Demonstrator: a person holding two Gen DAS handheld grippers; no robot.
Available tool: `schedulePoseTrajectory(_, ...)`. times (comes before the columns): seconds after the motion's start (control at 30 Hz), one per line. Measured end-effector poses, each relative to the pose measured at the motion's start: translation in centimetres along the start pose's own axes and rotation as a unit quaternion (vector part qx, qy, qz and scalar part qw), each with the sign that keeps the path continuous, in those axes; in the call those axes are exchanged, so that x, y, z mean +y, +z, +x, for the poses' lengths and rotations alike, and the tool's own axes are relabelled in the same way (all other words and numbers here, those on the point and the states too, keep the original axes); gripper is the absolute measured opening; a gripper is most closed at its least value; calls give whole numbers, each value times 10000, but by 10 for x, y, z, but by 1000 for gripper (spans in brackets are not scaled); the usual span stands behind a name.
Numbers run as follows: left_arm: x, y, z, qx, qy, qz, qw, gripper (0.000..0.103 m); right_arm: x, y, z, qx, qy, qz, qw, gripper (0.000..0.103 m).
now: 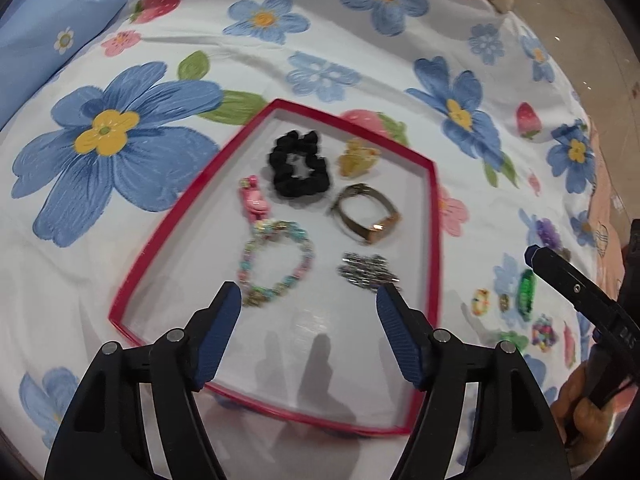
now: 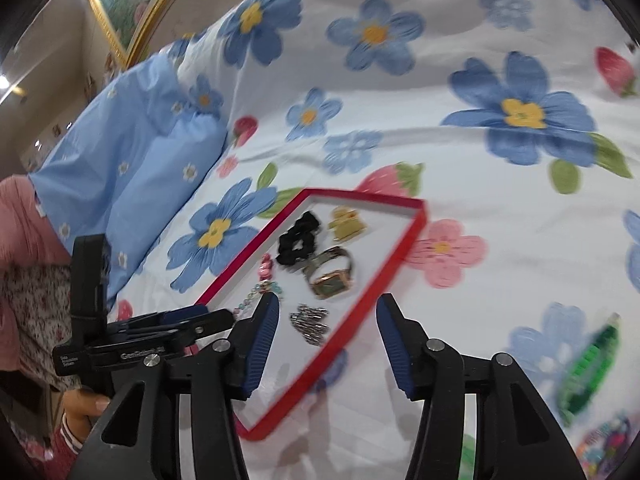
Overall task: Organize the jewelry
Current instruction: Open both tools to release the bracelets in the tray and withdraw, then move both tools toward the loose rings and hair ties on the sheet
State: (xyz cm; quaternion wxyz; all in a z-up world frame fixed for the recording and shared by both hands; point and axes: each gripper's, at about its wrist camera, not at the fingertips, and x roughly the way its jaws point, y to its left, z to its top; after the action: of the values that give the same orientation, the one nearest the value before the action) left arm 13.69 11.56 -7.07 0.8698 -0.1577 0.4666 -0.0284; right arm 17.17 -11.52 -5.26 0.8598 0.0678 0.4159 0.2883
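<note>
I count six pieces already in the red tray (image 1: 434, 216): black scrunchie (image 1: 298, 170), watch (image 1: 366, 214), beaded bracelet (image 1: 276, 262) among them. Right of the tray, the green clip (image 1: 526, 294) and small rings wait. My left gripper (image 1: 310, 300) and right gripper (image 2: 326, 312) both gape, empty.

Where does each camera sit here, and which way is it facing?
Left wrist: on the left gripper, looking down its open fingers onto the red tray on the flowered bedspread; the right gripper and a hand enter at right.
Right wrist: on the right gripper, open, aimed across the tray's right rim toward the blue pillow; the left gripper shows at left.
Shared: tray, black scrunchie, watch, green clip outside.
</note>
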Motion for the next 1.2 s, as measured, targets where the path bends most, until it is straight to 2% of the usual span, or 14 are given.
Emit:
schedulePoseTrajectory(0.5, -78, -19, -11, 70, -328, 709, 9969, 72, -78, -36, -96, -452, -733, 585, 9946, 60)
schedulePoseTrajectory(1.0, -134, -30, -7, 153, -467, 1177, 9918, 74, -136, -72, -160, -738, -1252, 1142, 9828, 63)
schedulePoseTrajectory(1.2, -147, -32, -1, 215, -475, 1274, 9905, 74, -149, -77, -171, -766, -1375, 1216, 9800, 64)
